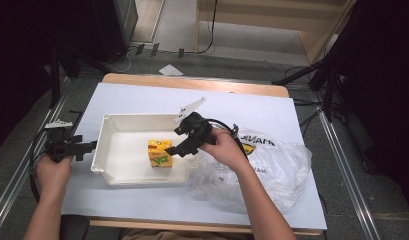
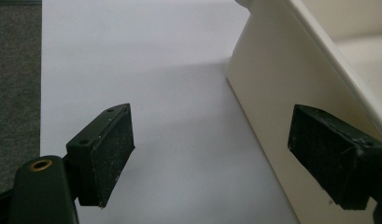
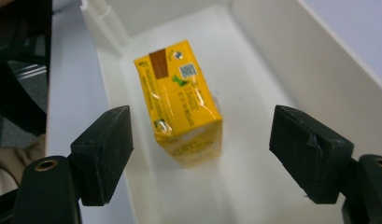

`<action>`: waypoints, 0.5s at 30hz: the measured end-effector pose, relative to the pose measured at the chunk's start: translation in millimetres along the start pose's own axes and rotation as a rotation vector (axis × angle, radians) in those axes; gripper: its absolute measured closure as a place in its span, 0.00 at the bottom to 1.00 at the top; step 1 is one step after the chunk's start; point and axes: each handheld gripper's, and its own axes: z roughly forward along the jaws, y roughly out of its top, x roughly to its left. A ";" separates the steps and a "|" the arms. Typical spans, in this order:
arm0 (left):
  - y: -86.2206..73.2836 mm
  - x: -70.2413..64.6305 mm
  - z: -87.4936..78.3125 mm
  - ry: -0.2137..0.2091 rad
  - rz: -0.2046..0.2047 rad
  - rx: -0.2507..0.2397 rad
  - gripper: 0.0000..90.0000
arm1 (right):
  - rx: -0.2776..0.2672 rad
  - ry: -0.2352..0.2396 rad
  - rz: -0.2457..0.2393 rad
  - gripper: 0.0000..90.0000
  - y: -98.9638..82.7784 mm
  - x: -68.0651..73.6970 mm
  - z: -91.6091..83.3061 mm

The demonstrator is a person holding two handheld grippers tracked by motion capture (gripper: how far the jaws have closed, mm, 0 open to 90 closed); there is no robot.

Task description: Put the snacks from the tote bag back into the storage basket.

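One yellow juice box (image 3: 181,105) lies in the white tray (image 1: 108,150). Right gripper (image 3: 202,154) hangs above it, jaws wide apart. Left gripper (image 2: 212,154), jaws spread too, sits beside the tray's outer wall on the counter (image 1: 142,95).

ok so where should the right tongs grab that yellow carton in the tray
Grip the yellow carton across its two long flat sides, near the middle, coming down from above. It lies alone on the floor of the white tray, clear of the walls, so there is room on both sides. The right tongs already hang open over it, jaws wider than the carton; its wrap looks glossy, so squeeze flat faces, not corners.
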 end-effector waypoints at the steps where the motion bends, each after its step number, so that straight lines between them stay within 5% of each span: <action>1: 0.0 -0.1 0.2 0.001 0.001 0.002 0.17 | 0.002 -0.008 -0.001 0.25 -1.3 -0.5 -1.5; 15: -0.1 -0.4 -0.1 0.004 0.001 0.000 0.17 | -0.039 -0.062 0.054 0.25 -25.5 -9.0 -29.0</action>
